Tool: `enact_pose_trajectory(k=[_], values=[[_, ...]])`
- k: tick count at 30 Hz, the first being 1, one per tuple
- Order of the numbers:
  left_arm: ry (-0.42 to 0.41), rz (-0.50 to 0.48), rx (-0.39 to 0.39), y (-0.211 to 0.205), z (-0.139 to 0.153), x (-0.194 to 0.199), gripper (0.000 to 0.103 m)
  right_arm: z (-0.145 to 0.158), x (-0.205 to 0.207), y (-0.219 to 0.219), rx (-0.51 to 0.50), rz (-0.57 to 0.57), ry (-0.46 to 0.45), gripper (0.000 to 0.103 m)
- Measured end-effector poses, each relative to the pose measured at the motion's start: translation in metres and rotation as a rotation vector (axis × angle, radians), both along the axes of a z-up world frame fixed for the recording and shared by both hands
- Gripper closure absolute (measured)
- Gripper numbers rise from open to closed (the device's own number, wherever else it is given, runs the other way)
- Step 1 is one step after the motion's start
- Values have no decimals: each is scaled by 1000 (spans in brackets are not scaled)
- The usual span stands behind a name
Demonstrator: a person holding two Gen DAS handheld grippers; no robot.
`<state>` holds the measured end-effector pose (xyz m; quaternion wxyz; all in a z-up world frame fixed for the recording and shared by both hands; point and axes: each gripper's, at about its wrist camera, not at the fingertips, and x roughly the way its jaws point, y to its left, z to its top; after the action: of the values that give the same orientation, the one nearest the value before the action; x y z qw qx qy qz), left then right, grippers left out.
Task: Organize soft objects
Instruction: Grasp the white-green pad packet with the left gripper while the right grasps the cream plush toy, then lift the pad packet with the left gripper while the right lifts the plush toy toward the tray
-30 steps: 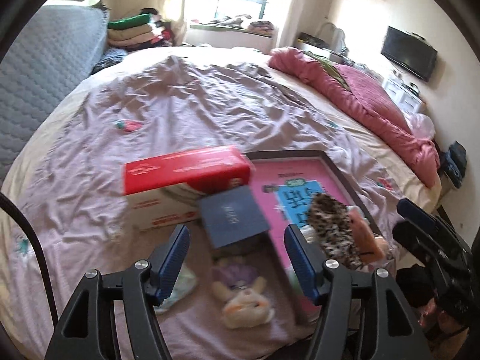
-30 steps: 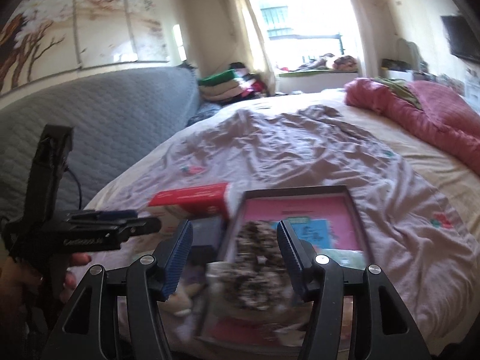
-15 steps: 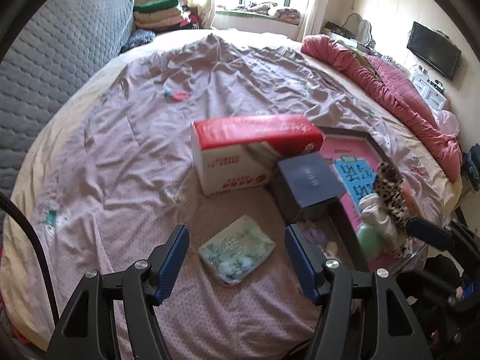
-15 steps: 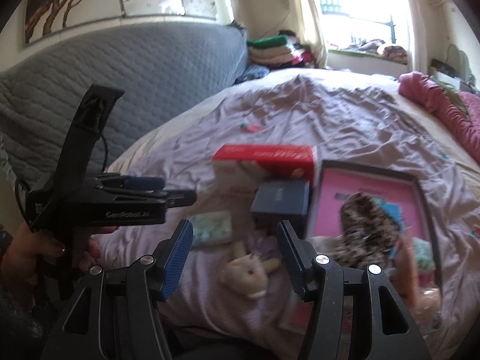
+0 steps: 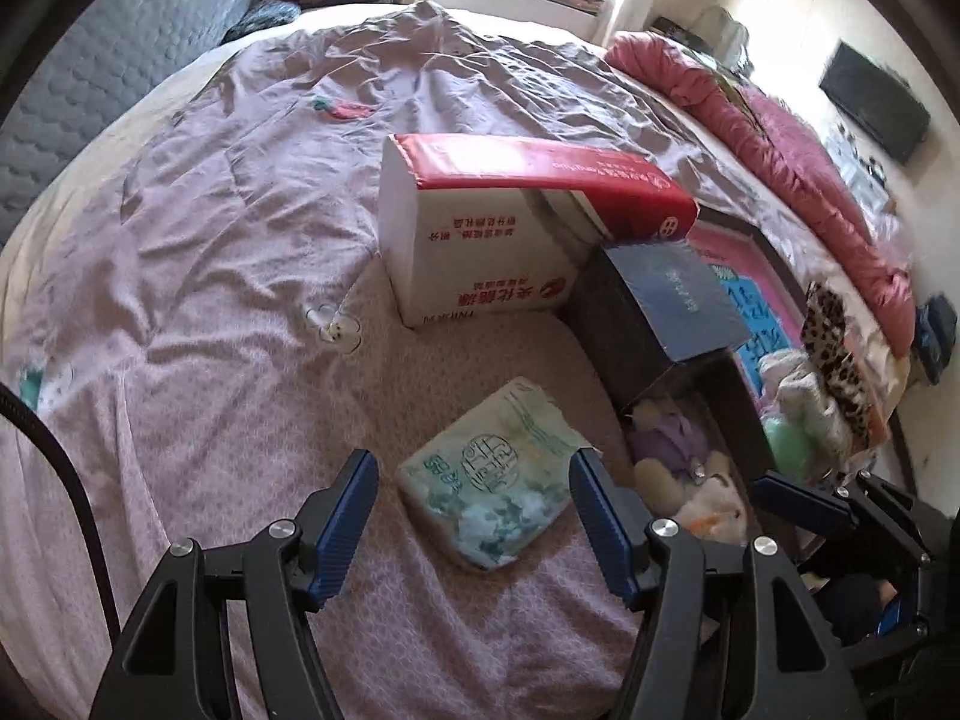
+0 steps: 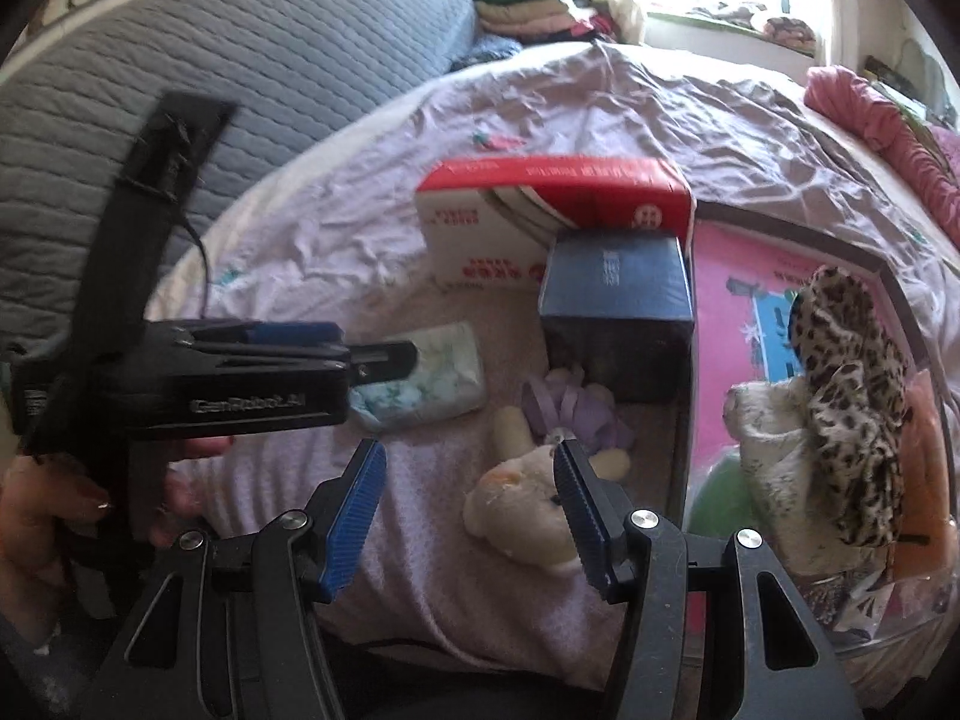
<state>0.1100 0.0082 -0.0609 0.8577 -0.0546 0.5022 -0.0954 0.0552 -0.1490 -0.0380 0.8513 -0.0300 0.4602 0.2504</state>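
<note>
Left tongs spread wide, released, straddling green tissue pack on bed. Right tongs likewise released, framing plush bunny beside tray.

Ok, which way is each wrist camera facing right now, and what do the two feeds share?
Left wrist: sits behind the open left gripper, angled down across the bed at the tissue pack between its jaws; the right gripper shows at lower right.
Right wrist: sits behind the open right gripper, looking at the plush rabbit; the left gripper and hand show at left.
Shared: tissue pack, rabbit, red-and-white box, dark blue box.
</note>
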Motion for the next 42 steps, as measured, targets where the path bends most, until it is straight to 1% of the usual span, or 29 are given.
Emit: enact_pose_trajectory(k=[2, 6, 8, 11, 14, 16, 19, 20, 22, 27, 29, 32, 34, 37, 39, 42], values=[[-1, -22, 21, -3, -2, 2, 37, -5, 1, 3, -38, -7, -14, 43], [12, -72, 26, -10, -11, 5, 37, -14, 9, 8, -112, -24, -7, 43], [17, -92, 37, -12, -15, 6, 36, -19, 13, 10, -149, -27, -6, 43], [24, -107, 16, -10, -21, 5, 32, -26, 17, 13, -187, -21, -8, 43], [31, -126, 14, -11, -24, 5, 31, -33, 24, 15, -215, -21, 2, 43], [34, -134, 21, -12, -27, 7, 31, -39, 29, 14, -214, -28, 24, 43], [50, -137, 19, -12, -32, 10, 31, -41, 35, 6, -180, -41, 39, 43], [49, -137, 17, -13, -33, 11, 31, -41, 36, 5, -172, -43, 37, 45], [45, -142, 14, -14, -34, 13, 31, -41, 39, 2, -160, -44, 36, 50], [19, -147, -23, -14, -39, 14, 31, -36, 39, -8, -89, -49, 29, 56], [13, -137, -36, -13, -39, 13, 35, -33, 39, -11, -60, -48, 21, 56], [21, -98, -87, -7, -41, 11, 40, -26, 35, -13, -29, -37, -1, 57], [17, -90, -82, -7, -39, 10, 42, -23, 34, -13, -17, -30, -10, 57], [16, -81, -69, -8, -37, 6, 44, -30, 37, -11, -55, -29, 24, 57], [16, -66, -66, -5, -34, 3, 45, -34, 39, -11, -61, -31, 48, 57], [0, -45, -65, 1, -25, -5, 45, -38, 40, -4, -104, -9, 34, 56]])
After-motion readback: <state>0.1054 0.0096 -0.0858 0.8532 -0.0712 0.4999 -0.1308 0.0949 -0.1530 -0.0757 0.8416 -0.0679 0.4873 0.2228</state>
